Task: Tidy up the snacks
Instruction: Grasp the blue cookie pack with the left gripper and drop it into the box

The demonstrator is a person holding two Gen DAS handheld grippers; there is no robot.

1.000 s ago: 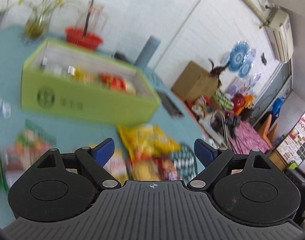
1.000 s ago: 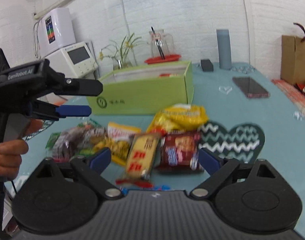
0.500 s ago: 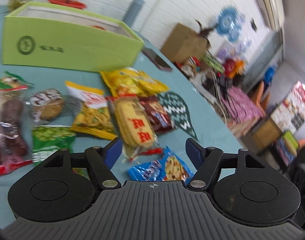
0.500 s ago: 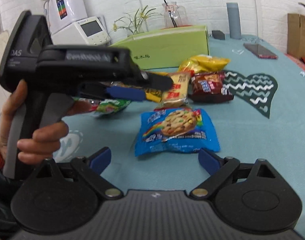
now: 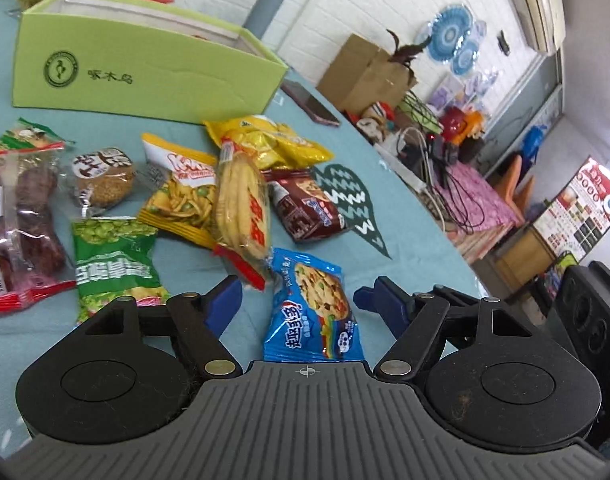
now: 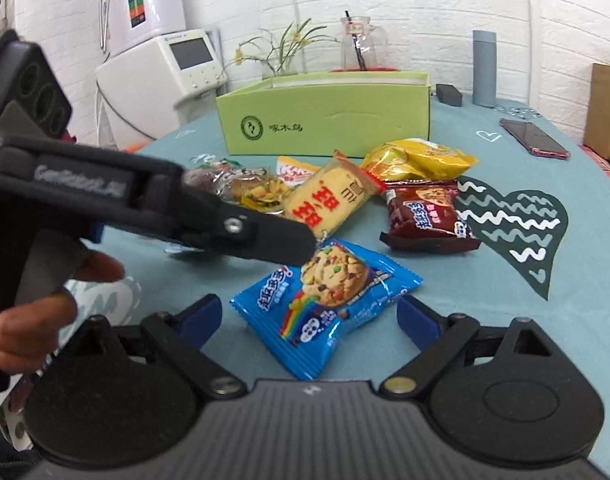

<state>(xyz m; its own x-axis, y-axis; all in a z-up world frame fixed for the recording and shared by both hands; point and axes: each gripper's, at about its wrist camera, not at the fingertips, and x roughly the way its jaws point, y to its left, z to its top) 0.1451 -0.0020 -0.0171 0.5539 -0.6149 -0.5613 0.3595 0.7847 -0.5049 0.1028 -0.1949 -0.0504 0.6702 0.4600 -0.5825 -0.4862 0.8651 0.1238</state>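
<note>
One blue cookie packet (image 5: pixel 315 312) (image 6: pixel 325 300) lies flat on the teal tablecloth (image 6: pixel 545 340), between the wide-spread fingers of both the left gripper (image 5: pixel 297 300) and right gripper (image 6: pixel 309 314), gripped by neither, its near end hidden under each gripper's body.

Glossy crinkled plastic on the blue cookie packet (image 6: pixel 325 304) and yellow chip bag (image 5: pixel 265 142); matt green cardboard on the box (image 6: pixel 329 118); soft matt teal cloth on the table (image 6: pixel 553 320); ribbed matt black plastic on the gripper body (image 5: pixel 309 412)
</note>
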